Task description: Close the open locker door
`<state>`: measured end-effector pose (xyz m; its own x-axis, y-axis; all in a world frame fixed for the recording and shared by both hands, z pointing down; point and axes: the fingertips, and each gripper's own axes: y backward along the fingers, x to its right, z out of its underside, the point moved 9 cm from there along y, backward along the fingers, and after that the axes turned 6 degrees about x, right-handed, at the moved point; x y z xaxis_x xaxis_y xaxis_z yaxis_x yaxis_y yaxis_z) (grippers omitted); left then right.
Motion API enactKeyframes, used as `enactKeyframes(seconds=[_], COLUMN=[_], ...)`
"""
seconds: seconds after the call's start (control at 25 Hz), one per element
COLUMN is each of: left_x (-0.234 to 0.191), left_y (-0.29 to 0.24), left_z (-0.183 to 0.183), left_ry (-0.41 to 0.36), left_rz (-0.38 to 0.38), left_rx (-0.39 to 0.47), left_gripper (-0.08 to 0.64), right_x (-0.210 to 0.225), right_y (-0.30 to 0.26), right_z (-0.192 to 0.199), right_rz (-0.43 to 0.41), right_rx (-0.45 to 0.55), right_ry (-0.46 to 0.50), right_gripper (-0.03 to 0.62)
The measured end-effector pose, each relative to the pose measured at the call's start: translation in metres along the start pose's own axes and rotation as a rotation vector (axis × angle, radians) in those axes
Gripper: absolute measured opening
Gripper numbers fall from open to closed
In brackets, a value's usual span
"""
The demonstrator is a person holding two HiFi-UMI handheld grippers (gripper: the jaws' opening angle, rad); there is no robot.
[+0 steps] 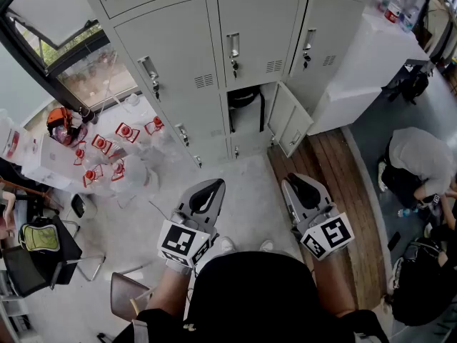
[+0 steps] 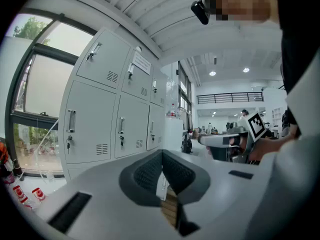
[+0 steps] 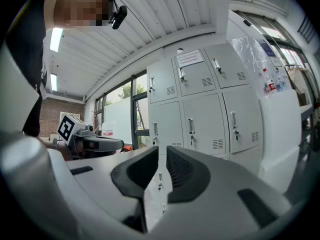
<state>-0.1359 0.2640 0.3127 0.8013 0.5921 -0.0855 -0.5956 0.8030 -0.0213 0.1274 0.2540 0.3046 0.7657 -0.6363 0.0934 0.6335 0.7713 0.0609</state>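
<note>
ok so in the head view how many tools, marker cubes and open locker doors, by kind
tools: 2 (left tool, right tool)
marker cubes: 2 (left cube, right cube)
open locker door: 1
total: 5

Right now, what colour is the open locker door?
The open locker door is pale grey; head view shows it best.
</note>
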Motion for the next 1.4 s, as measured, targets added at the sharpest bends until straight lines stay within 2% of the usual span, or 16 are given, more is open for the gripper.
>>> enactKeyframes(seconds=[0.24, 0.48, 0.64, 0.88, 1.0, 1.16, 1.4], left_x=[-0.018, -0.037, -0.055, -0.073, -0.077, -0.080, -0.084], left_y=[0.012, 0.022, 0.029, 0.033, 0.021, 0.001, -0.051], left_z=[0.009, 0.008, 0.017, 0.030, 0.028, 0.038, 0.035], left_ry=[0.005, 0.012, 0.042, 0.070, 0.063, 0.077, 0.054], left_rz=[0.025, 0.039, 0.059, 0.073, 0.082, 0.074, 0.042], left_rx=[-0.012, 0.017, 0.012, -0.010, -0.005, -0.040, -0.059], left_gripper=[0.023, 0.023, 0.023, 0.023, 0.023, 0.023, 0.023], right_x=[-0.018, -0.032, -0.042, -0.054, -0.046, -0.024, 0.033], right_y=[-0.011, -0.023, -0.034, -0.052, -0.059, -0.070, -0.094], right_z=[0.005, 0.006, 0.011, 0.023, 0.025, 0.031, 0.038], right_rz=[0.007, 0.044, 0.077, 0.084, 0.084, 0.080, 0.058], right_rx=[-0.011, -0.001, 0.003, -0.028, -0.033, -0.037, -0.033], right_ry=[0.003, 0.005, -0.027, -0.017, -0.012, -0.027, -0.075], right_gripper=[0.061, 0.061, 0.061, 0.062, 0.061, 0.061, 0.061])
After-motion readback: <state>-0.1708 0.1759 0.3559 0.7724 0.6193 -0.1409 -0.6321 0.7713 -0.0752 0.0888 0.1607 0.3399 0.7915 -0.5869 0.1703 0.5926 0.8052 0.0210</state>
